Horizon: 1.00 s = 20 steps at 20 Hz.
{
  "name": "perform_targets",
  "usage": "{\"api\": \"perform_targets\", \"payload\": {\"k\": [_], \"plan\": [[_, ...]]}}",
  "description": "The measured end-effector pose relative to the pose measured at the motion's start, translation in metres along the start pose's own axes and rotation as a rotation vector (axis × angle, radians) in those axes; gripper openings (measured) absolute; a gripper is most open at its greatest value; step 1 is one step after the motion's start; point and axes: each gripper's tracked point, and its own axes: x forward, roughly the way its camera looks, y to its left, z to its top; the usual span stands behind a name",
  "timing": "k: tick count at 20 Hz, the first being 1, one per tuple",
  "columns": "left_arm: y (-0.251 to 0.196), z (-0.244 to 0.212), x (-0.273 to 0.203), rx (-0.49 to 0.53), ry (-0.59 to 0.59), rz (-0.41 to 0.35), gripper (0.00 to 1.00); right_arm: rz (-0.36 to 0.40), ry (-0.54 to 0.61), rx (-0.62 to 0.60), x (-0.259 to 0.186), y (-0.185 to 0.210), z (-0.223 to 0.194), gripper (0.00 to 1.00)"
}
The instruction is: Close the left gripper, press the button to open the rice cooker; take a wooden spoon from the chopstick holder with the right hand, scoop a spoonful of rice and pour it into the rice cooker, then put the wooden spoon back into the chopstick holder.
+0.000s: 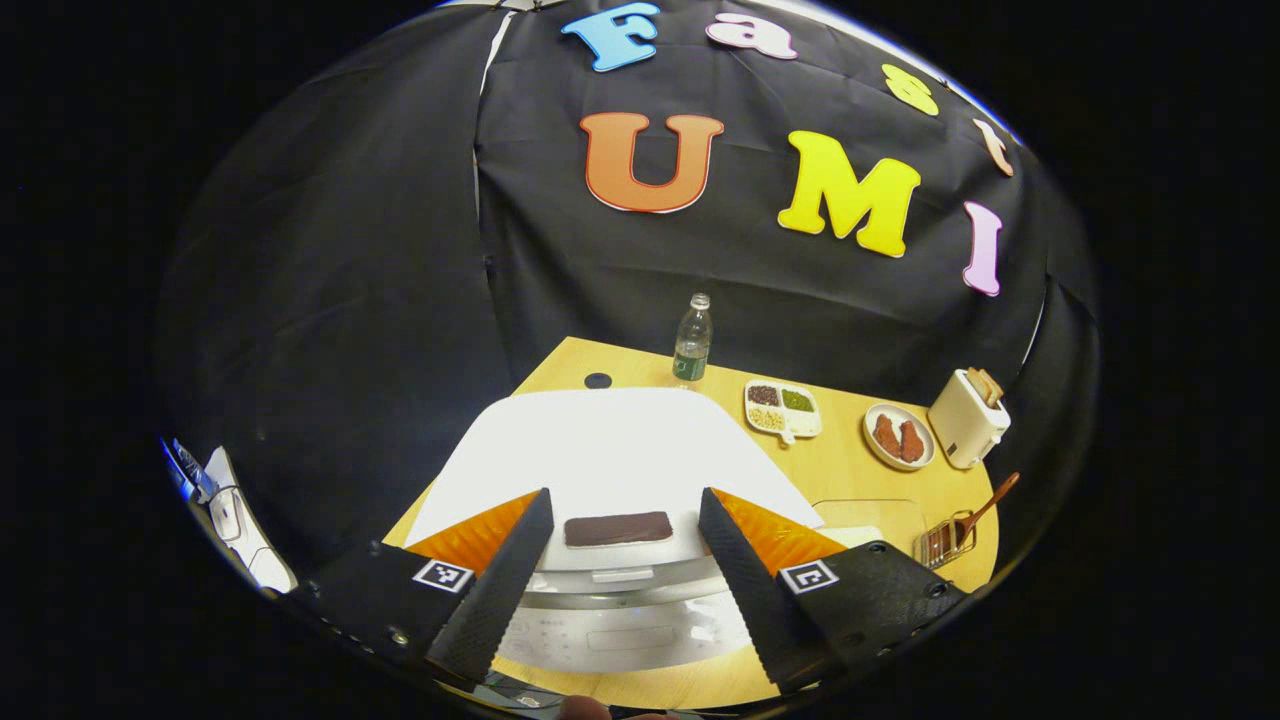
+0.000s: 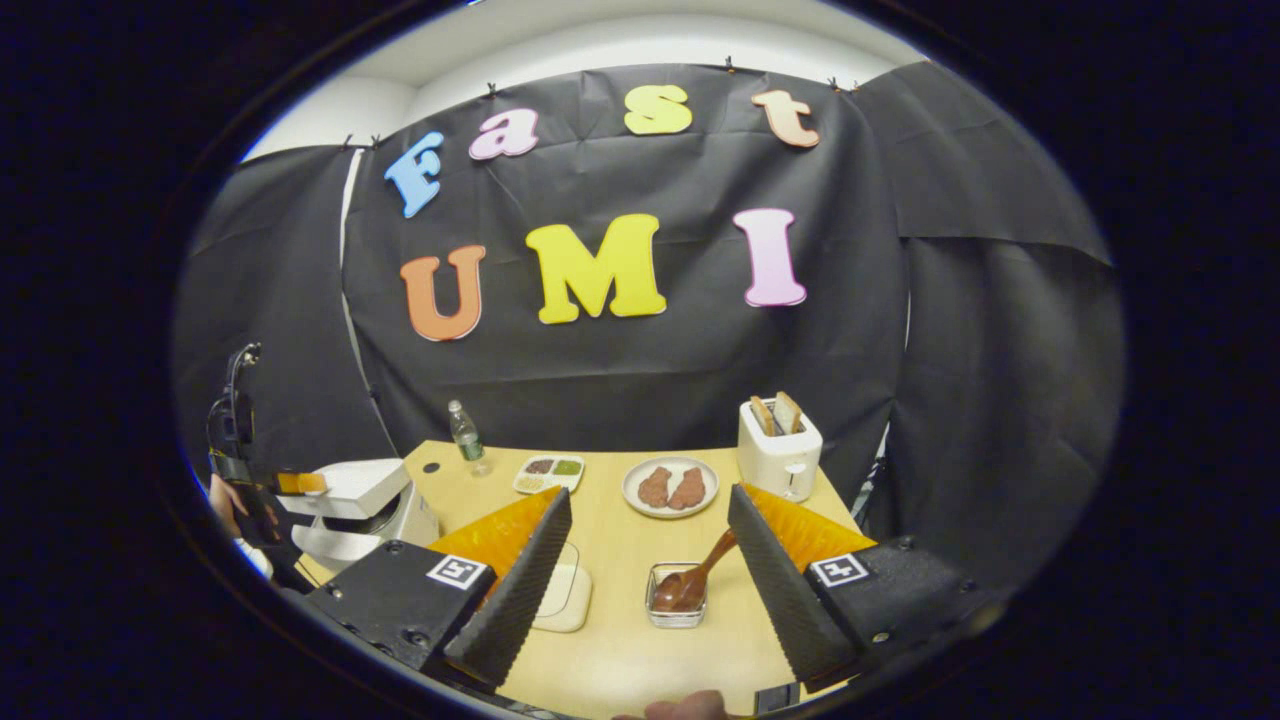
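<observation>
A staged booth got up as a kitchen, not a real home; black cloth (image 2: 640, 340) pinned up as walls round one wooden table (image 2: 620, 640); on it a rice cooker (image 1: 610, 450), toaster (image 2: 779, 446), plate of meat (image 2: 670, 487), water bottle (image 1: 692, 340).

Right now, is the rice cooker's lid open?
No: the lid of the rice cooker lies shut, left gripper open above it.
</observation>
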Motion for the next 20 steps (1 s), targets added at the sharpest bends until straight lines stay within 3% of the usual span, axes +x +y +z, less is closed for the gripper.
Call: {"api": "perform_targets", "payload": {"k": [9, 11, 20], "plan": [[0.01, -0.055, 0.01, -0.01, 0.06, -0.013, 0.96, 0.055, 0.039, -0.01, 0.003, 0.037, -0.008, 1.0], [0.014, -0.057, 0.014, 0.035, 0.042, 0.01, 0.96, 0.07, 0.04, -0.025, 0.005, 0.046, -0.006, 1.0], [0.013, -0.062, 0.016, 0.016, 0.036, 0.0, 0.98, 0.132, 0.061, -0.001, 0.015, 0.08, -0.017, 0.97]]}}
